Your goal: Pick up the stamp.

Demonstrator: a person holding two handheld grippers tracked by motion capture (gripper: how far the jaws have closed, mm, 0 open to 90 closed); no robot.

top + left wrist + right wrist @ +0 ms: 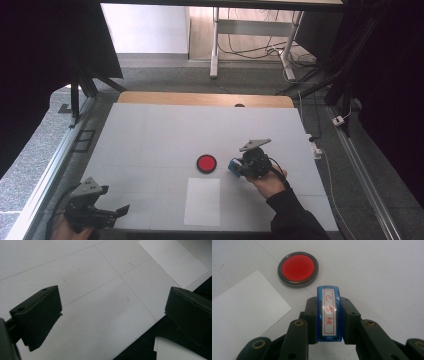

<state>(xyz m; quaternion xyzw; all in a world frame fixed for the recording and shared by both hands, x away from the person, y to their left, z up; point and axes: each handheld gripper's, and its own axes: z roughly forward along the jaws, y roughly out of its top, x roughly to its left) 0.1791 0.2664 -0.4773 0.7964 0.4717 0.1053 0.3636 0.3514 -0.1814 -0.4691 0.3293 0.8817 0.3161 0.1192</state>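
From above, the right gripper [235,166] is seen clamped on a blue stamp [233,166] just right of the red ink pad [206,163]; alongside the left gripper [112,307], jaws are held wide apart over the table [82,277]; along the right gripper, the stamp is pinched near white paper [239,307].

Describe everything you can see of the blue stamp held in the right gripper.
The narrow blue translucent plastic stamp has rounded ends and a white label strip with red characters inside a red border. It stands on edge, clamped between the right gripper's black jaws, which press its two long sides. It is held above the white table, just short of the round red ink pad in a dark ring, apart from it.
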